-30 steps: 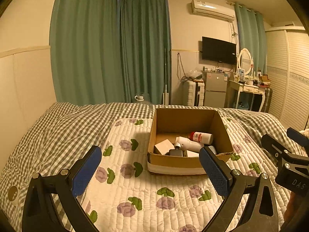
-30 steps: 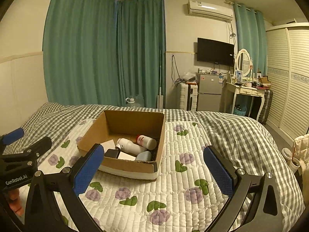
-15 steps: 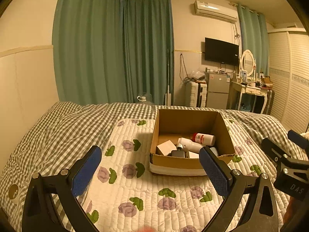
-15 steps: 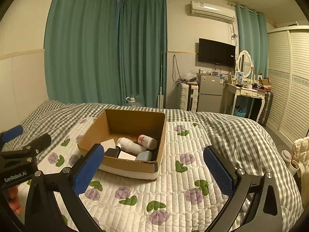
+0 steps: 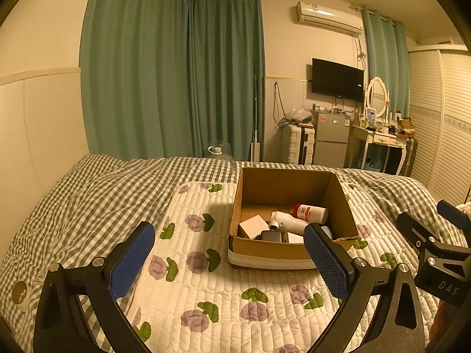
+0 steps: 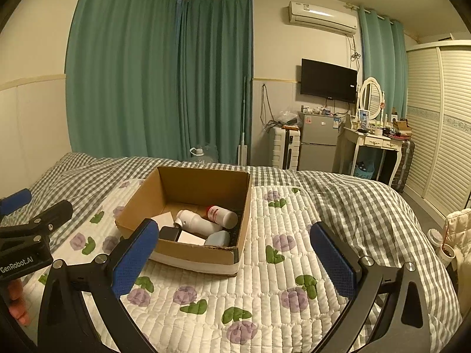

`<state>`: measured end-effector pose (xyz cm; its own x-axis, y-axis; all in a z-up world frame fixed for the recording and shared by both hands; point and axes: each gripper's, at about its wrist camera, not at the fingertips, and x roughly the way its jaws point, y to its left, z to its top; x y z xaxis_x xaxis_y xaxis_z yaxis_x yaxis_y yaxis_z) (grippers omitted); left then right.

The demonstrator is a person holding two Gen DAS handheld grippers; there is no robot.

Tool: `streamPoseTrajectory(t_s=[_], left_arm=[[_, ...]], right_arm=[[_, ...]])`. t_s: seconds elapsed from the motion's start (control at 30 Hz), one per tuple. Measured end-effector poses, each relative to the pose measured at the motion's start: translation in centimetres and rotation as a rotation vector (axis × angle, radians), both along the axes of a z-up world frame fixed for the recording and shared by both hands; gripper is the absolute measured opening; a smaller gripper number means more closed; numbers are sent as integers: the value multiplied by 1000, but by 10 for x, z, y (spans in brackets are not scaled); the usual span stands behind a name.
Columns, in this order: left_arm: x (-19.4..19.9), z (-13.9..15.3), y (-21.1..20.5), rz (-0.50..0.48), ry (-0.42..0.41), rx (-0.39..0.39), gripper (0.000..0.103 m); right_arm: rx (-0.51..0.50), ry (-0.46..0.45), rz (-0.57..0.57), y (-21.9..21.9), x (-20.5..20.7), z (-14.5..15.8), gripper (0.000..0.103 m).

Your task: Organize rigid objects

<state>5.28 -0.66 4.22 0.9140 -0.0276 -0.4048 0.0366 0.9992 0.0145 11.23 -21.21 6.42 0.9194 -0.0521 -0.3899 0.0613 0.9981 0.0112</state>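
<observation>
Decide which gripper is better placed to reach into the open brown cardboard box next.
Probably the left gripper: the open brown cardboard box lies nearly straight ahead of it, but left of centre for the right gripper. Both are open, empty.

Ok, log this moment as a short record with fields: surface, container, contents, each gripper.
surface: floral quilted mat on a checked bedspread
container: open cardboard box on the mat
contents: red-capped white bottle, white bottle, white carton, dark small block, pale blue item
left gripper: open, holding nothing, short of the box
right gripper: open, holding nothing, short of the box
</observation>
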Motion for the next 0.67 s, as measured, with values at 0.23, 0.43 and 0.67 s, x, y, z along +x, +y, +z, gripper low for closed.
streamPoseTrajectory(t_s=[0.23,0.43,0.67], left_arm=[[3,2,1,-5,1,-2,103],[4,1,2,-3,3,-2,103],[3,0,3,-1,2,0,103]], right_arm=[[-5,4,-1,1,3,-1,103],[-5,5,-1,1,3,-1,103],[1,9,-1,0,3,-4,103]])
